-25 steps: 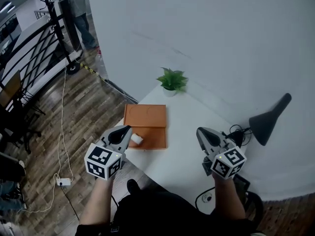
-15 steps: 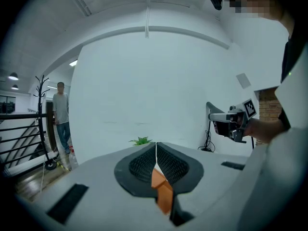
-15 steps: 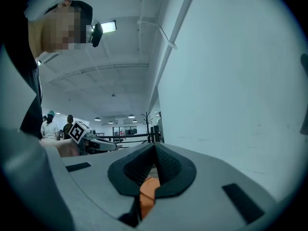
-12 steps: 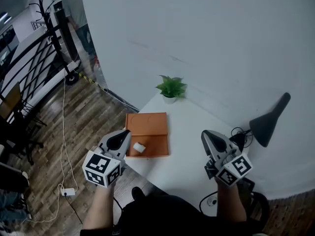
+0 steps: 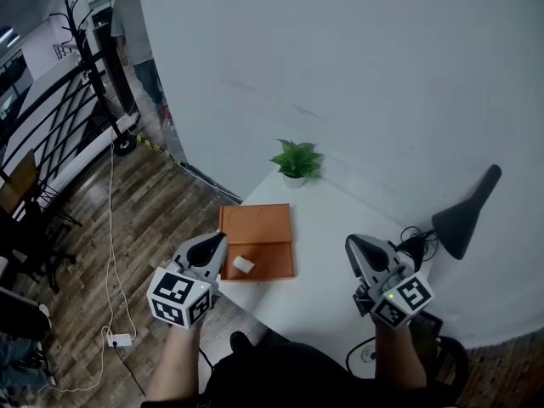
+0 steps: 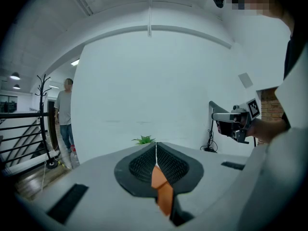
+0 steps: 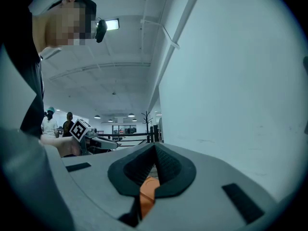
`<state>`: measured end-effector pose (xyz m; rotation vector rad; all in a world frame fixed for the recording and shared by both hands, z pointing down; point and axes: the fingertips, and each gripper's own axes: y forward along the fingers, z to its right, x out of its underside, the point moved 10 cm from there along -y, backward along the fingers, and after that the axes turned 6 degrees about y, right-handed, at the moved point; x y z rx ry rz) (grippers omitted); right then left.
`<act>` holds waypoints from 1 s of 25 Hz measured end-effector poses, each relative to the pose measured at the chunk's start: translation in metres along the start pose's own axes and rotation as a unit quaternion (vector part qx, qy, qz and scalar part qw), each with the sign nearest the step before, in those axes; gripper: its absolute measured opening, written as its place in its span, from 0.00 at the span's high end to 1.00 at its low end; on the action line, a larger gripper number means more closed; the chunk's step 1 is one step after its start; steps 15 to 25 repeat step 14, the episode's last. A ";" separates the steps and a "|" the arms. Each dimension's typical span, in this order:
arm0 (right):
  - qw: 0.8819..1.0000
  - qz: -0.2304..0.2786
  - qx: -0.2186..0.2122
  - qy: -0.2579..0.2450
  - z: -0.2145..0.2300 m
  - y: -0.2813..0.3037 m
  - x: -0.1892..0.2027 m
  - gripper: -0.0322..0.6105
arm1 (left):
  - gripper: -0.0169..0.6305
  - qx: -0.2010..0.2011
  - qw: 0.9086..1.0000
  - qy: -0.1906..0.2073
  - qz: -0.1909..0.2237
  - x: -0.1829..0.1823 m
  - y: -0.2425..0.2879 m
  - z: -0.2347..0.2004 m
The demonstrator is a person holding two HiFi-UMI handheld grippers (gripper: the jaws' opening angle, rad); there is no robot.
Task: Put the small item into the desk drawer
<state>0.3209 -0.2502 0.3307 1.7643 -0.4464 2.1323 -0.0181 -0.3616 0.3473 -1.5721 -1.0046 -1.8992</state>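
Left gripper (image 5: 219,241): jaws together, nothing between them. Right gripper (image 5: 350,243): same, pads closed, empty.

Small item (image 5: 243,264), a white block, lies in the open orange drawer (image 5: 274,260) near its left wall. In the head view it sits just right of my left tips. Left hand is clearly nearer; the right one is well apart, over the white desk (image 5: 331,219).

Item's long axis looks roughly left-right, slightly skewed, but it's too small to be sure.

I read the item as already in. Probably what's left is pushing the drawer shut, away from me toward the plant (image 5: 296,160).

Can't make out a handle or the drawer's front edge. Neither gripper view shows drawer or item; both look over them at the wall.
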 end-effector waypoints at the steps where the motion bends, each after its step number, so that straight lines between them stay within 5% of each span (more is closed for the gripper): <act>1: 1.000 0.000 -0.001 -0.001 -0.001 0.001 0.000 0.95 | 0.95 0.000 1.000 0.000 0.000 0.000 -0.001 0.000; 25: 1.000 -0.007 -0.023 0.005 -0.008 0.008 0.003 0.95 | 0.95 -0.008 1.000 -0.001 -0.004 0.004 -0.006 -0.001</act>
